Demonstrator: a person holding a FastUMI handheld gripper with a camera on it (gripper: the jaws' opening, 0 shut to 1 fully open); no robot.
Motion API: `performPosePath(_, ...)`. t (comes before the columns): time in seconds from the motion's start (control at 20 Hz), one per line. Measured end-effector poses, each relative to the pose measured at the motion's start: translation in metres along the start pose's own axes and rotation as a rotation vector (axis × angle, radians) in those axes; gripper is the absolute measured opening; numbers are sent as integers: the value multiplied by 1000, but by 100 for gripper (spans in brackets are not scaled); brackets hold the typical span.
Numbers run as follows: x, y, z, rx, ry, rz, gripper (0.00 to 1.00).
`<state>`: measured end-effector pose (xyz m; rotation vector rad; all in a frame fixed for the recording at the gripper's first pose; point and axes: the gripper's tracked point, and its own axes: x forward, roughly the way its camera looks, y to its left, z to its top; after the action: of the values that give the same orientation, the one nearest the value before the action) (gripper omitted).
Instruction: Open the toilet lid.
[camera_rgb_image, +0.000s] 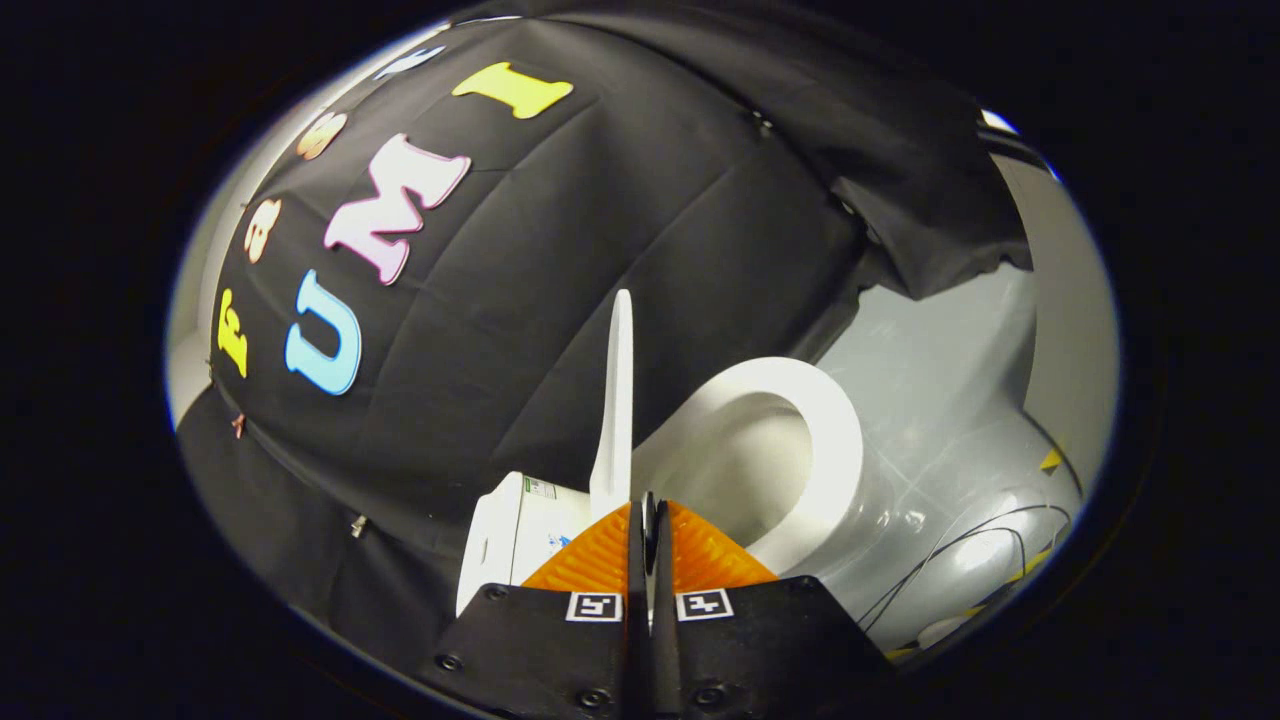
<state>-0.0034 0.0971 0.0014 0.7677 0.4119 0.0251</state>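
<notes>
The white toilet lid (620, 400) is raised and seen edge-on, rising just ahead of my fingertips against the black cloth wall. Beside it lies the white seat ring (838, 432) around the open bowl (745, 470). The toilet's white rear body (505, 545), which carries a label, sits to the other side of the lid's base. My gripper (648, 502) is shut, its two fingers pressed together with nothing between them. The tips are close to the lid's hinge end, and I cannot tell whether they touch it.
The black cloth wall (560, 260) hangs close behind the toilet. A glossy grey floor (950, 400) spreads past the seat. Thin black cables (960, 555) and bits of yellow tape (1050, 460) lie on it near a pale rounded object (985, 560).
</notes>
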Motion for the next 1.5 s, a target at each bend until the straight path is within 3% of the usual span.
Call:
performPosePath(0.15, -5, 31, -1, -120, -40, -27, 5)
performPosePath(0.8, -11, 122, -17, -309, -116, -99, 6)
performPosePath(0.95, -11, 144, -26, -361, -122, -157, 6)
performPosePath(1.5, -5, 250, -81, -575, -173, -193, 6)
